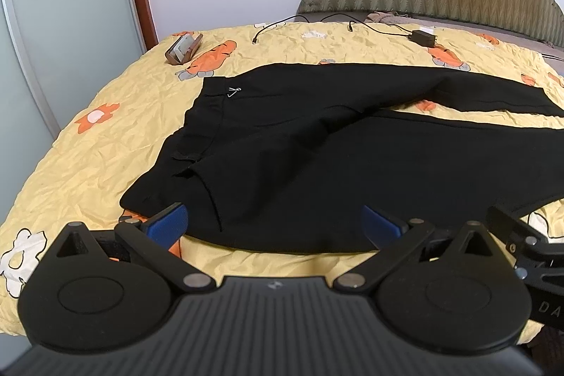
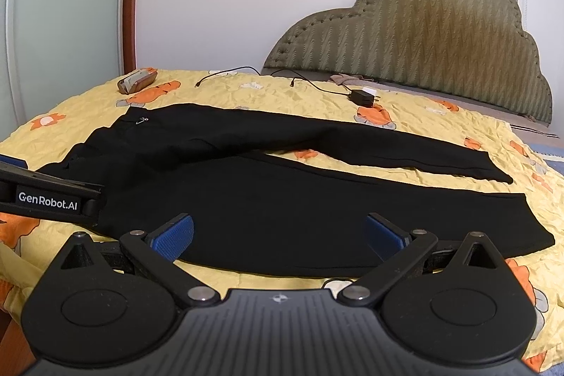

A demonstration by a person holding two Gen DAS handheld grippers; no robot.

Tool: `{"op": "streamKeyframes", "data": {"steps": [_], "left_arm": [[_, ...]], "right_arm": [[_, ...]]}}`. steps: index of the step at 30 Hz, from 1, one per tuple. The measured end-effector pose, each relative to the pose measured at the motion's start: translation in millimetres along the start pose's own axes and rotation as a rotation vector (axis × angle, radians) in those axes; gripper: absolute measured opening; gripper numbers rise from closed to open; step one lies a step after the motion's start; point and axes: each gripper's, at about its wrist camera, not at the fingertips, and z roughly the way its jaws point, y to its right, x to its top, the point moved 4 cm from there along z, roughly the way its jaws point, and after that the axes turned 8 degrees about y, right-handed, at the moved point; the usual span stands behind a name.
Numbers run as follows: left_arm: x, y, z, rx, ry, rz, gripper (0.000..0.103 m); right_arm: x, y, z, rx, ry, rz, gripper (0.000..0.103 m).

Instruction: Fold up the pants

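The black pants point(image 1: 317, 157) lay spread flat on the bed, on a yellow bedspread point(image 1: 105, 143) printed with orange and white flowers. Their waistband sat ahead and to the left of the left tool point(image 1: 275, 222), and the two legs ran off to its right, parted in a narrow V with a strip of bedspread showing between them.

The left tool hovered at the near edge of the pants, its blue-padded fingers point(image 1: 169, 221) spread wide with nothing between them. The near hem of the cloth lay just ahead of and between the pads; whether they touched it could not be told.

The right tool point(image 2: 280, 231) stood beside it, further along the near leg, its fingers equally wide apart and holding nothing. The left tool's side showed at the left edge of the right wrist view.

Beyond the pants, well ahead of both tools, a black charger point(image 2: 361, 97) with its cable lay on the bedspread, and a brown case point(image 2: 135, 80) rested toward the far left. An upholstered headboard point(image 2: 423, 48) rose behind, to the right.
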Motion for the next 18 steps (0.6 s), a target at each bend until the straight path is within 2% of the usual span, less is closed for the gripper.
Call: {"op": "streamKeyframes", "data": {"steps": [11, 18], "left_arm": [[4.2, -1.3, 6.8, 0.005, 0.009, 0.011, 0.103], [24.7, -22.7, 27.0, 0.007, 0.023, 0.009, 0.103]], "right_arm": [[3.0, -2.5, 5.9, 0.018, 0.001, -0.022, 0.103], [26.5, -13.9, 22.1, 0.086, 0.072, -0.126, 0.103]]}}
